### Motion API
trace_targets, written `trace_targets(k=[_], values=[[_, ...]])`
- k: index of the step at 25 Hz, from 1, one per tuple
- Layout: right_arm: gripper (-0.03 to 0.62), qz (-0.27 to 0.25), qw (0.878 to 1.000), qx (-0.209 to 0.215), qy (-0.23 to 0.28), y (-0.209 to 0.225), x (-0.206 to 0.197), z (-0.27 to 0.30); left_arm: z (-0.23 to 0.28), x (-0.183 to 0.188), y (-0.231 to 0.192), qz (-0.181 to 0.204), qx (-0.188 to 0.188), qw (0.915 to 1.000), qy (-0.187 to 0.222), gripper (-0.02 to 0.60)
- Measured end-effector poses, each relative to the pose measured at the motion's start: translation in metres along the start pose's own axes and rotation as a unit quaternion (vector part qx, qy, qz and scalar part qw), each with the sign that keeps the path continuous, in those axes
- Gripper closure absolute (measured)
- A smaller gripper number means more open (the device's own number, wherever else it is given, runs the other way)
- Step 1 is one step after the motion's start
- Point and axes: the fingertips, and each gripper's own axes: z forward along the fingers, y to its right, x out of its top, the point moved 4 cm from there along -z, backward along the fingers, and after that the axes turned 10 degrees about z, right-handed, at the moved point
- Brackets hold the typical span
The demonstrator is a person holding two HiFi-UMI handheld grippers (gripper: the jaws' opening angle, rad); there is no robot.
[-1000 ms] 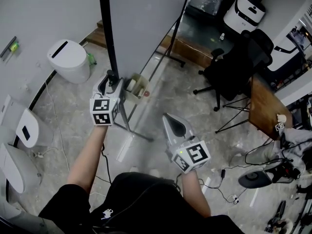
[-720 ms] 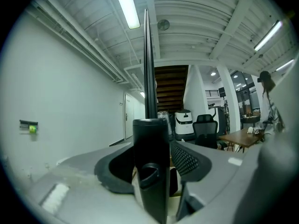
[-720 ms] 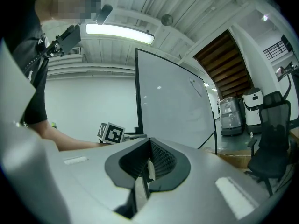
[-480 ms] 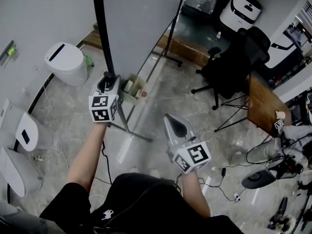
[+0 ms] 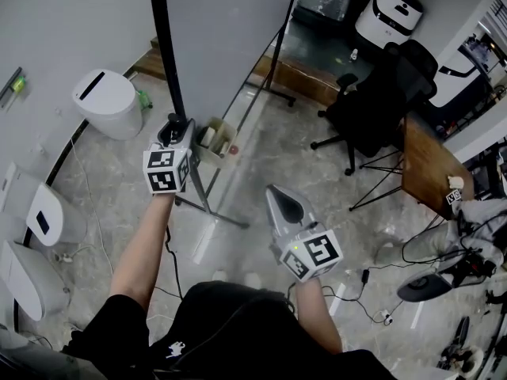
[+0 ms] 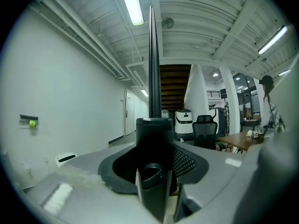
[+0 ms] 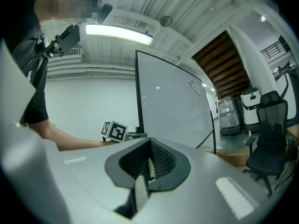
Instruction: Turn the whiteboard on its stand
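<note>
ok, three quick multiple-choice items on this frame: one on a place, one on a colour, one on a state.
1. Where is the left gripper?
A) at the whiteboard frame
B) on a shelf
C) inside a drawer

2. What colour is the office chair?
A) white
B) black
C) red

3. How do the jaws of the right gripper stand?
A) wide apart
B) shut on a pen
C) together, nothing between them

Key:
1 A, the left gripper view shows the black frame edge filling the gap between its jaws.
2 B, the head view shows it black all over.
3 C, the right gripper view shows the jaws meeting with nothing between them.
</note>
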Motion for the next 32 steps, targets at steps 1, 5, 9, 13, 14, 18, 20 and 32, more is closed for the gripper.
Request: trace_targets(k=[1, 5, 9, 13, 14, 18, 20, 32], values=[[0.585, 0.0, 1.0, -0.002, 0.001, 0.0, 0.0, -0.003, -0.001, 0.0, 0.001, -0.001, -0.001, 1.0, -0.001, 0.393], [0.585, 0.001, 1.0, -0.009, 0.002, -0.004, -0.002, -0.006, -0.003, 0.0, -0.001, -0.003, -0.003, 1.0, -0.001, 0.393], [0.585, -0.001, 1.0, -0.013, 0.005, -0.009, 0.0, -0.009, -0.007, 0.0, -0.003, -0.006, -0.005, 1.0, -0.001, 0.394], [0.585, -0.001, 1.0, -0.016, 0.005, -0.01, -0.001, -0.013, -0.012, 0.0, -0.001, -0.006, -0.008, 0.9999, -0.001, 0.394], [0.585, -0.001, 1.0, -0.016, 0.005, -0.01, -0.001, -0.014, -0.013, 0.0, 0.0, -0.006, -0.009, 0.9999, -0.001, 0.394], [0.585, 0.0, 1.0, -0.013, 0.005, -0.013, -0.003, -0.016, -0.022, -0.002, 0.0, -0.006, -0.009, 0.9999, -0.002, 0.394], [0.585, -0.001, 1.0, -0.011, 0.006, -0.017, -0.003, -0.017, -0.028, -0.002, 0.0, -0.006, -0.009, 0.9999, -0.002, 0.394], [0.585, -0.005, 1.0, 0.001, 0.005, -0.03, 0.0, -0.021, -0.07, -0.006, -0.003, -0.009, -0.006, 0.9999, -0.004, 0.394]])
